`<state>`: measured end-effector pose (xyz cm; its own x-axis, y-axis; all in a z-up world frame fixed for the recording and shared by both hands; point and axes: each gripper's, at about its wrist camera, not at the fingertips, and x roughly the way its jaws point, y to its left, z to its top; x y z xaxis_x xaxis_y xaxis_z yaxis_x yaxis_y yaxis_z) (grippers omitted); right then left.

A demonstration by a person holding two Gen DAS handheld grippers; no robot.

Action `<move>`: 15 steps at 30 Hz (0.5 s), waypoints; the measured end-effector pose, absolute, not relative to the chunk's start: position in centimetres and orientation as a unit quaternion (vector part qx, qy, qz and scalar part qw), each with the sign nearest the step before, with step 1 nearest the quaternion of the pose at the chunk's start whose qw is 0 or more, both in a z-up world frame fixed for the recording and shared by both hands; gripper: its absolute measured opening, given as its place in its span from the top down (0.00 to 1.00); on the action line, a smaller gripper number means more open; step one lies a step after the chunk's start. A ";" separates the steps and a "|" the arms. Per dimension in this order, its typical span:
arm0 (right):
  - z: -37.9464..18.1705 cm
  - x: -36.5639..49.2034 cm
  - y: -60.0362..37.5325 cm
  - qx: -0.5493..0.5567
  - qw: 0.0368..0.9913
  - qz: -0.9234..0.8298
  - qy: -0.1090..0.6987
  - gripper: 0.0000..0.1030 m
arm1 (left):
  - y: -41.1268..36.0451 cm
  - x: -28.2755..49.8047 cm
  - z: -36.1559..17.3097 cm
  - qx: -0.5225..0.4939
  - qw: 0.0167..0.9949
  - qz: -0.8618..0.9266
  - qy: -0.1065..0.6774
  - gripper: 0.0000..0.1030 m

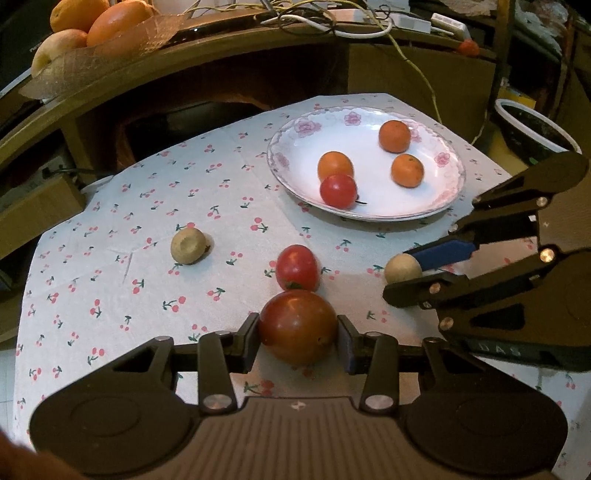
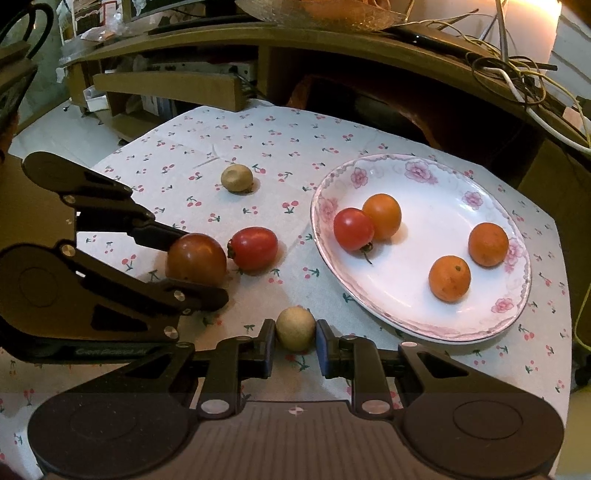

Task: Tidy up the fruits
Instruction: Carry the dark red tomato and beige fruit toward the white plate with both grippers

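Note:
My left gripper (image 1: 298, 334) is shut on a dark red tomato (image 1: 297, 325), low over the cherry-print cloth; it also shows in the right wrist view (image 2: 195, 258). My right gripper (image 2: 295, 334) is shut on a small beige longan (image 2: 295, 328), seen from the left wrist view (image 1: 402, 268) too. A red tomato (image 1: 297, 267) lies on the cloth just beyond the dark one. A second longan (image 1: 188, 245) lies to the left. The floral plate (image 1: 295, 133) holds three small oranges (image 1: 395, 136) and one red tomato (image 1: 338, 191).
A wooden desk edge (image 1: 184, 66) curves behind the table, with a basket of large oranges (image 1: 110, 26) and loose cables (image 1: 351, 22) on top. A dark bowl (image 1: 535, 129) stands at the right.

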<state>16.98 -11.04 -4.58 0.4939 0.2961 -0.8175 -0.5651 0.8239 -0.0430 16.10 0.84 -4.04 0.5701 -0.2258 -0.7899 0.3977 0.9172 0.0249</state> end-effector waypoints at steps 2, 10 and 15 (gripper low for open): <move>-4.4 16.8 -11.2 -0.155 0.851 0.251 0.433 0.78 | 0.7 15.4 -3.8 0.103 0.881 -0.178 0.427 0.54; -3.6 14.6 -12.3 -0.154 0.859 0.247 0.422 0.78 | -0.1 12.6 -3.5 0.096 0.879 -0.176 0.432 0.54; -3.9 13.8 -12.5 -0.160 0.858 0.246 0.422 0.78 | -0.9 12.3 -3.8 0.096 0.877 -0.177 0.436 0.54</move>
